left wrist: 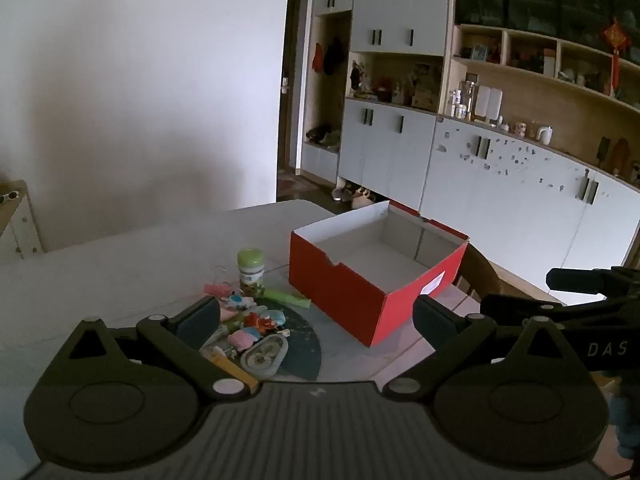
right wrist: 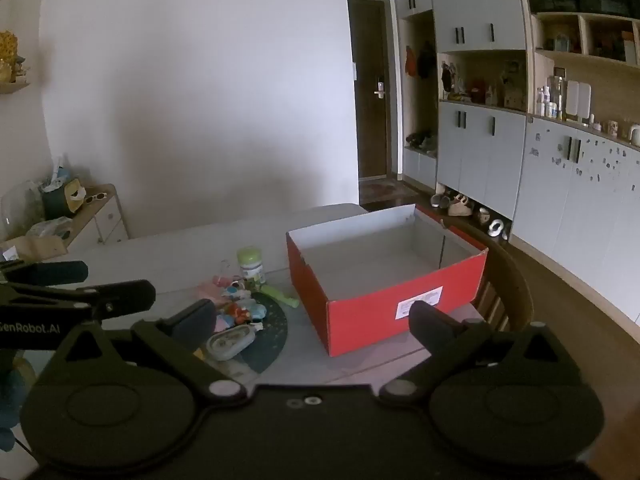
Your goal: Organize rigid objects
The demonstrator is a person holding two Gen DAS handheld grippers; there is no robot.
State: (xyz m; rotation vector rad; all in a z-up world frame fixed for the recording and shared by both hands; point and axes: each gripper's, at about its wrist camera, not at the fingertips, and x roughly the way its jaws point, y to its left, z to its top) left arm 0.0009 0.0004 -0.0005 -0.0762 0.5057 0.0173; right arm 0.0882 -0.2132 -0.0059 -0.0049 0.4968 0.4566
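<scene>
Between the spread fingers of the left tool (left wrist: pixel 316 316) lies a heap of small things on a dark round mat (left wrist: pixel 302 344); the jaws stand wide and released, pressing on nothing. The right tool (right wrist: pixel 316 322) is likewise released, its fingers far apart over the bench (right wrist: pixel 168 248) with nothing between the pads. Each tool shows at the edge of the other's view, side by side and apart.

Closest to the left tool, at the near edge of the heap, sits a pale oval case (left wrist: pixel 265 354) with two round shapes on its lid, and beside it a yellow stick-like piece (left wrist: pixel 236 370). Behind these are pink and pale blue pieces (left wrist: pixel 244 338) and a small red figure (left wrist: pixel 262 322), too small to make out in detail. A light green tube (left wrist: pixel 288 298) lies flat at the far edge of the mat, pointing toward the box. Just beyond the heap stands a small jar with a green lid (left wrist: pixel 251 266), upright, with a pink clip (left wrist: pixel 218 290) lying to its left.

To the right of the heap, near but not touching it, sits a red cardboard box (left wrist: pixel 348 296) with white inner walls. It is open at the top, and the part of its floor that shows is bare. A white label (right wrist: pixel 420 302) sits on the side facing the right tool. A wooden chair back (right wrist: pixel 508 280) rises just behind the box's right corner.
</scene>
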